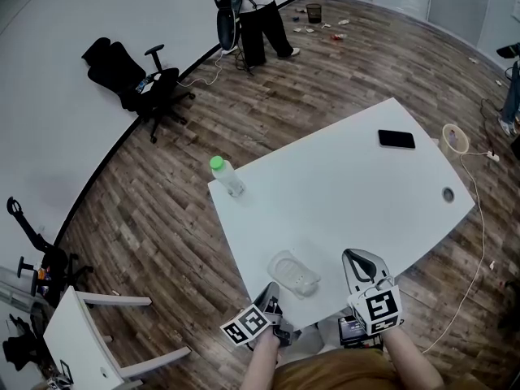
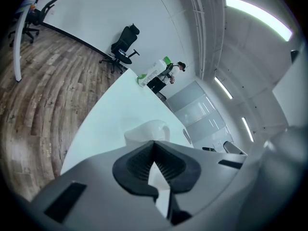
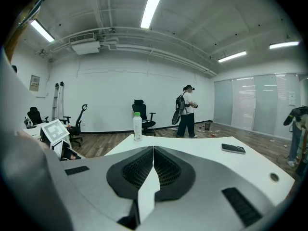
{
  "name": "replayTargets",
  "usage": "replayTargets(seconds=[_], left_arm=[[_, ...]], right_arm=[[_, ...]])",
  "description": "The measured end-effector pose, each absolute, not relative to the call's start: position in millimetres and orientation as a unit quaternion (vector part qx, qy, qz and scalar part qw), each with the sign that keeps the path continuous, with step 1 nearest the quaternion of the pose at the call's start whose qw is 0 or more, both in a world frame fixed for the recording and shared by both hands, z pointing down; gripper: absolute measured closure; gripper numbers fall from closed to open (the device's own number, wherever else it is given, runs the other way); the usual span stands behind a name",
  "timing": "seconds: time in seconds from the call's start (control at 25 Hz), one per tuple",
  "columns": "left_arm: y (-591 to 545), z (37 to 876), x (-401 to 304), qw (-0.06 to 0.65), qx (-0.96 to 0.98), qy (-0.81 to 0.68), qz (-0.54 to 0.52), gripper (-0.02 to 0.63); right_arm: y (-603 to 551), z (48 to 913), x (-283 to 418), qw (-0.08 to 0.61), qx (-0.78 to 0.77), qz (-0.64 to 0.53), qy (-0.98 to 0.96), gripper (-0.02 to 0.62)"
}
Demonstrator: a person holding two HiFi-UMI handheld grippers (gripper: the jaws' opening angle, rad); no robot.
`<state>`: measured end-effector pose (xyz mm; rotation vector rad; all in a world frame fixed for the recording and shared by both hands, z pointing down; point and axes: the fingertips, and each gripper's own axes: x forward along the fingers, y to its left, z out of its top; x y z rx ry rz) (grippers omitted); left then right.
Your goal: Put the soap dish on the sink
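Note:
A translucent white soap dish lies near the front edge of the white table. My left gripper comes in from the table edge, its jaws closed on the dish's near left rim. In the left gripper view the soap dish rises just beyond the closed left gripper, and the jaws hide its near edge. My right gripper hovers to the right of the dish, apart from it. In the right gripper view the right gripper is shut with nothing between its pads. No sink is in view.
A clear bottle with a green cap stands at the table's far left corner. A black phone lies at the far right, near a round cable hole. Beyond the table are a black office chair and a standing person.

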<state>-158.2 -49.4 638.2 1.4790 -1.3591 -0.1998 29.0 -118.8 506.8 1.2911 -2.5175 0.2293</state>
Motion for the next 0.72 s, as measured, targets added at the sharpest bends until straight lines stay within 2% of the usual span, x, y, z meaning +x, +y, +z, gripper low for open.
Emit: replayTargets(seconds=[0.16, 0.28, 0.6, 0.72], left_arm=[[-49, 637, -159, 0.528, 0.625, -0.569, -0.081, 0.598], [-50, 626, -163, 0.495, 0.64, -0.584, -0.072, 0.6], [-75, 563, -174, 0.292, 0.708, -0.643, 0.022, 0.6], [-77, 549, -172, 0.237, 0.717, -0.653, 0.058, 0.6]], right_arm=[[-118, 510, 27, 0.148, 0.448, 0.086, -0.878, 0.586], [-116, 510, 28, 0.143, 0.45, 0.085, -0.877, 0.586], [-115, 508, 34, 0.143, 0.459, 0.08, -0.873, 0.586], [-117, 502, 39, 0.131, 0.468, 0.08, -0.87, 0.586]])
